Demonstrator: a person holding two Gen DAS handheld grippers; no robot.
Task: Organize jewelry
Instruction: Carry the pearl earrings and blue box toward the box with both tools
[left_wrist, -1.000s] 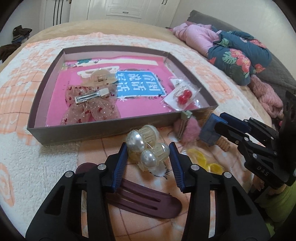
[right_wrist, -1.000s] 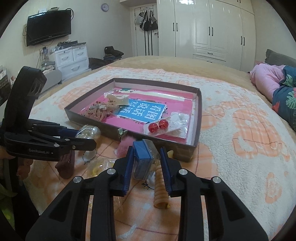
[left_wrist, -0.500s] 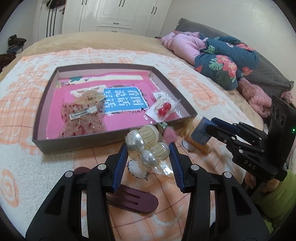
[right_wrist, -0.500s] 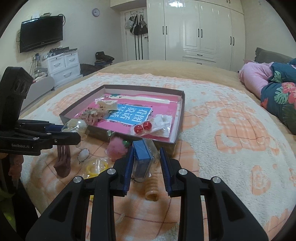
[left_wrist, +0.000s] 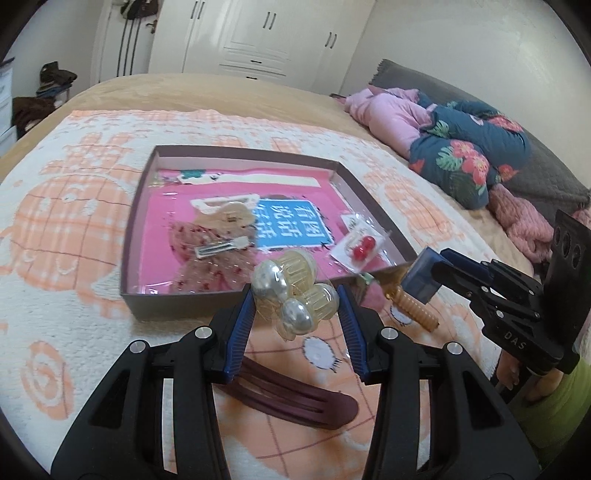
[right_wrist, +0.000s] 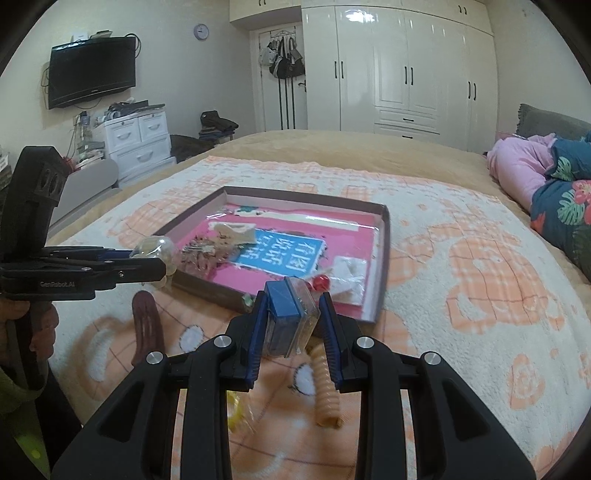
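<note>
Two grippers tilt downward above the fleecy blanket (right_wrist: 480, 295). The left gripper (left_wrist: 295, 306) clamps a crinkly clear packet of glossy pearl clips (left_wrist: 291, 291); the right gripper (right_wrist: 290, 321) squeezes a boxy blue-capped clear case (right_wrist: 290, 314). Both packets hang near the shallow cardboard tray (left_wrist: 177, 304).

Bed covered by a cream-and-orange patterned blanket (right_wrist: 461, 280). Directly on it: a shallow brown box (left_wrist: 129, 258) ahead of both claws, a maroon hair clip (left_wrist: 295, 398) under the left claw, a ribbed orange clip (right_wrist: 325, 391) beneath the right claw, bundled bedding (left_wrist: 454, 147) far right.
</note>
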